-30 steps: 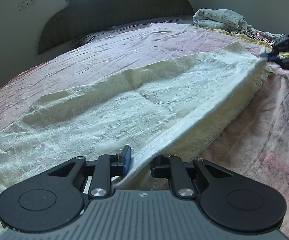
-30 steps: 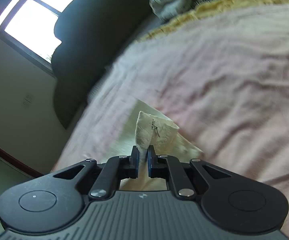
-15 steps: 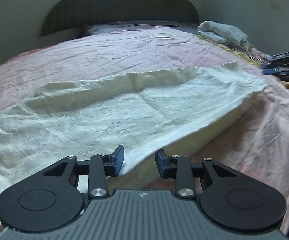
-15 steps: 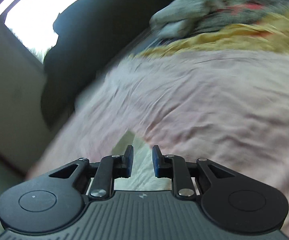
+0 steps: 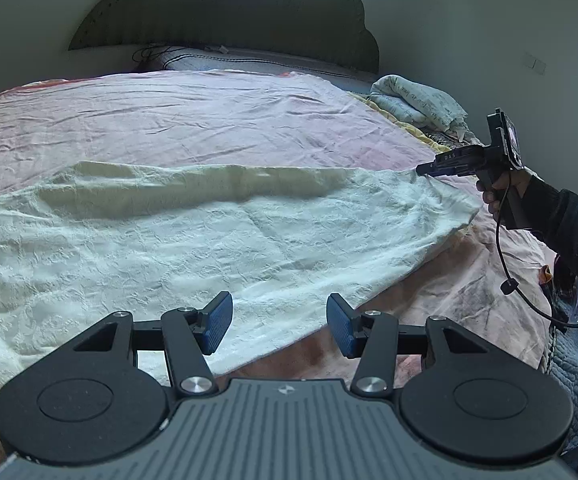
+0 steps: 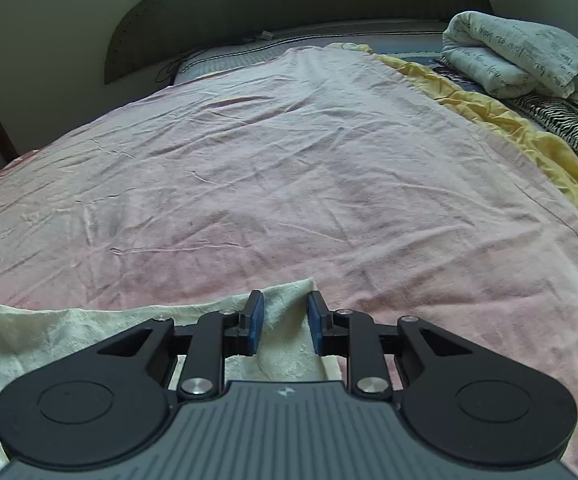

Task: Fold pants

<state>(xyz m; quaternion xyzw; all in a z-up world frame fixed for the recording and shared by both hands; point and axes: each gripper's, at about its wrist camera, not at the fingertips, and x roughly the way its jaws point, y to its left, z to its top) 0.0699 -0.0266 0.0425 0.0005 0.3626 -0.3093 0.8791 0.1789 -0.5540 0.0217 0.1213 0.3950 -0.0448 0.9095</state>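
Note:
Cream textured pants [image 5: 209, 236] lie flat across the pink bedsheet [image 5: 193, 120], folded lengthwise. My left gripper [image 5: 279, 318] is open and empty, just above the pants' near edge. My right gripper [image 6: 283, 320] is open over the far corner of the pants [image 6: 285, 308], with cloth lying loose between its jaws. In the left wrist view the right gripper [image 5: 423, 170] sits at the pants' far right corner, held by a hand in a dark sleeve.
A dark padded headboard [image 5: 225, 4] stands at the back. A rolled printed quilt [image 6: 517, 56] and a yellow blanket [image 6: 529, 140] lie along the right side of the bed. A cable [image 5: 529, 300] hangs from the right gripper.
Both grippers were shut on the pants' edge and held it stretched. Both have opened and let go. The pants now lie flat on the bed.

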